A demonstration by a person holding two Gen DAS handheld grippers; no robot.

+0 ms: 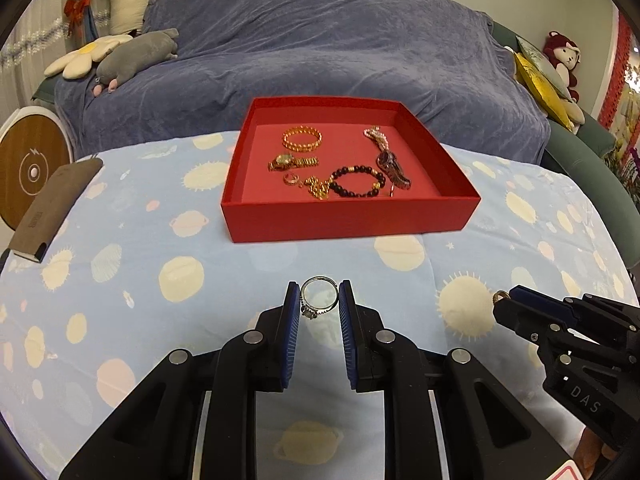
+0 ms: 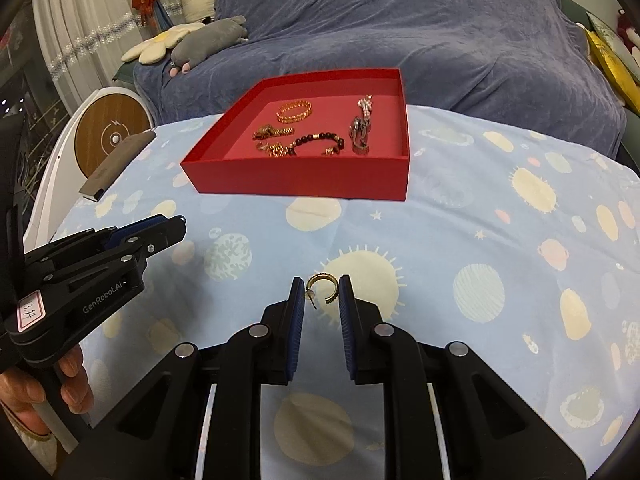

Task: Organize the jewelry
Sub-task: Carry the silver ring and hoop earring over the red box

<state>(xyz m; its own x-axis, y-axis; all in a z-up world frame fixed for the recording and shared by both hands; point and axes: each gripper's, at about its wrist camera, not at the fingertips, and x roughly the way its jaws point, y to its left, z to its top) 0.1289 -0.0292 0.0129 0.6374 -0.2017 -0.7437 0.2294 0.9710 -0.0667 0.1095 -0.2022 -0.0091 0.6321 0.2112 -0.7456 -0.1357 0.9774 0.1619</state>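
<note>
My left gripper is shut on a silver ring with a stone, held between its blue pads above the cloth. My right gripper is shut on a gold hoop earring; the earring also shows at its tip in the left wrist view. The red tray stands ahead on the table. It holds a gold bangle, a gold watch, a dark bead bracelet, a pearl necklace with a dark pendant, a small ring and a gold chain.
The table has a light blue planet-print cloth. A brown case lies at its left edge. A round wooden-faced device stands left. A sofa under a blue throw with plush toys is behind.
</note>
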